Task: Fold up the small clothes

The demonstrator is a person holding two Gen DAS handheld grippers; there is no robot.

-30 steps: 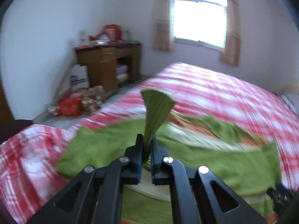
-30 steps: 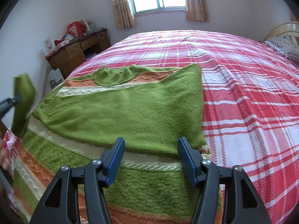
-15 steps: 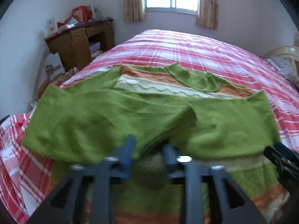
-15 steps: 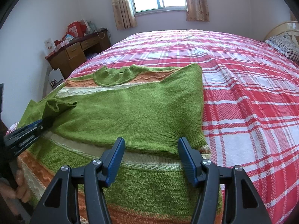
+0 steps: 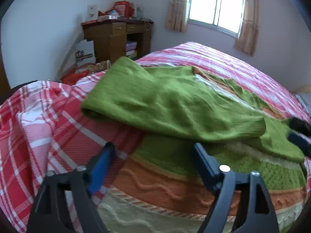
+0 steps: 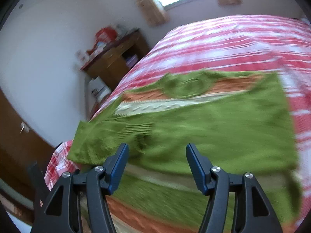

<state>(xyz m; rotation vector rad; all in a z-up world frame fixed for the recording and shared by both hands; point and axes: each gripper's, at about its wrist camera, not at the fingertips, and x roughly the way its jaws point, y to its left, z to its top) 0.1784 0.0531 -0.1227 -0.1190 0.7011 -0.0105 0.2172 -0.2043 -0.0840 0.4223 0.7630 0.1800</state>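
Both grippers read as spread wide with nothing between their fingers. We note the left gripper [image 5: 152, 155] low over the near edge of the bed [image 5: 48, 128], its left finger [image 5: 101, 165] above the red plaid cover and its right finger [image 5: 206, 165] above the sweater [image 5: 175, 106]. The sweater, green with orange and cream bands, lies flat on the bed just ahead of these fingers; one green sleeve [image 5: 155, 101] is folded across its body, cuff toward the right. We cannot tell whether the fingers touch the knit. From the right wrist view, blurred, the right gripper [image 6: 157, 167] hangs over the sweater [image 6: 213, 128], the fabric running beneath and beyond both fingers. A wooden desk [image 5: 116, 36] stands by the wall under the window [image 5: 215, 5].
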